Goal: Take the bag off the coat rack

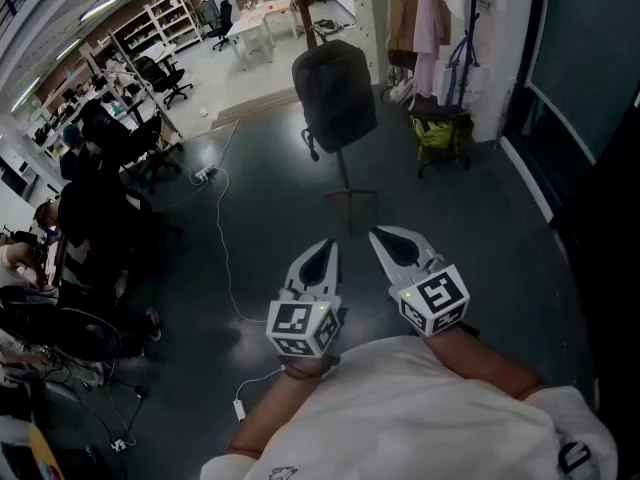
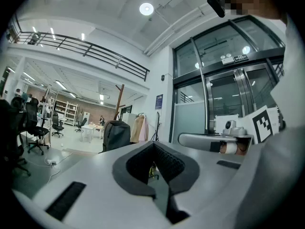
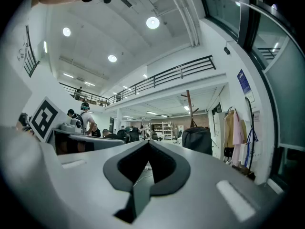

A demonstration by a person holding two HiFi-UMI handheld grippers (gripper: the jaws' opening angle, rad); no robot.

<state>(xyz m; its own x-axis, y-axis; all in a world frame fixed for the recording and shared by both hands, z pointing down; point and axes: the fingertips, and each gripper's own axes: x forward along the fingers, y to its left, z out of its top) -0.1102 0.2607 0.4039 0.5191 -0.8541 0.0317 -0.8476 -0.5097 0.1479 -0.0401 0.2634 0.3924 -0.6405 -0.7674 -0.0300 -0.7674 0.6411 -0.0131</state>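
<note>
A dark grey backpack (image 1: 335,93) hangs upright on a brown wooden coat rack (image 1: 347,173) standing on the dark floor ahead of me. The bag also shows in the left gripper view (image 2: 116,135) and the right gripper view (image 3: 198,140), still some way off. My left gripper (image 1: 330,242) and right gripper (image 1: 376,232) are side by side close to my body, pointing towards the rack and well short of it. Each one's jaws meet at the tips with nothing between them (image 2: 153,144) (image 3: 149,142).
Coats hang on a clothes rail (image 1: 425,13) at the back right, above a small cart with a green bag (image 1: 437,131). A white cable (image 1: 222,248) trails across the floor to the left. People sit at desks (image 1: 90,198) on the left. A glass wall (image 1: 580,78) runs along the right.
</note>
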